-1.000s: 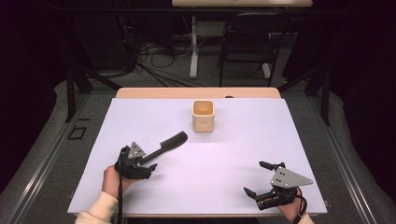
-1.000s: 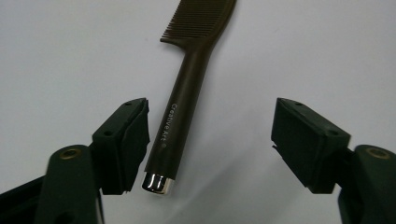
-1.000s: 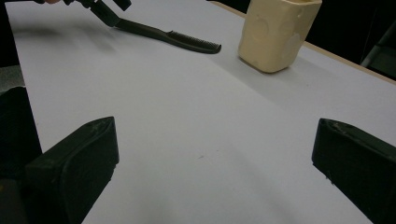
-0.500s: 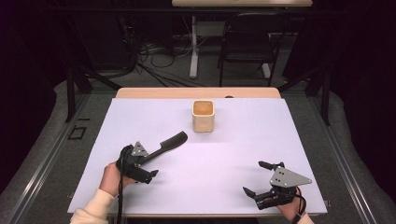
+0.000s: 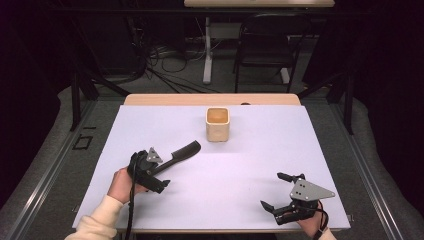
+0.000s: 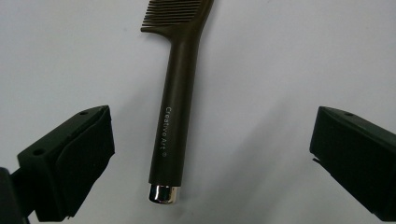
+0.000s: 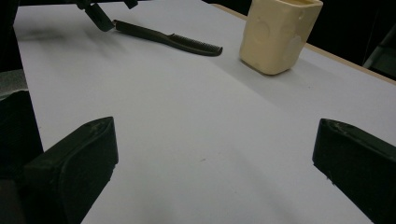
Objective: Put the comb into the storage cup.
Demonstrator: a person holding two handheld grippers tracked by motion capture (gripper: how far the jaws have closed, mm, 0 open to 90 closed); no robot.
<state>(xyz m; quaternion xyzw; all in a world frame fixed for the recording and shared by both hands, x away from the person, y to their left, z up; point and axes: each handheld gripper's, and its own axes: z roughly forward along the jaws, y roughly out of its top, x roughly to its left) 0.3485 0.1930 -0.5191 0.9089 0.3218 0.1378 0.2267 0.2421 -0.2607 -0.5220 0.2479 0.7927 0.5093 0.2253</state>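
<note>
In the lower left of the high view the person's left hand [image 5: 121, 184], in a cream sleeve, holds the left tongs [image 5: 167, 172] over the pale lilac tabletop [image 5: 260, 165]. Their jaws have just been opening and now stand wide apart, gripping nothing. Between them, in the left gripper view, lies the dark brown plastic comb with a long round handle [image 6: 173, 112]; it rests flat on the tabletop, clear of both jaws, with its small silver end cap toward the bottom of the frame and its teeth at the top edge. In the high view the comb [image 5: 184, 150] slants from the left tongs up and to the right, near the middle left of the frame. Up and to the right of its toothed end, well apart from it, a squarish cream-coloured cup [image 5: 217, 124] stands upright in the upper centre of the tabletop. In the lower right of the high view the right tongs [image 5: 272, 191] rest near the tabletop's front edge, jaws spread wide and empty, with bare tabletop between them in the right gripper view.
</note>
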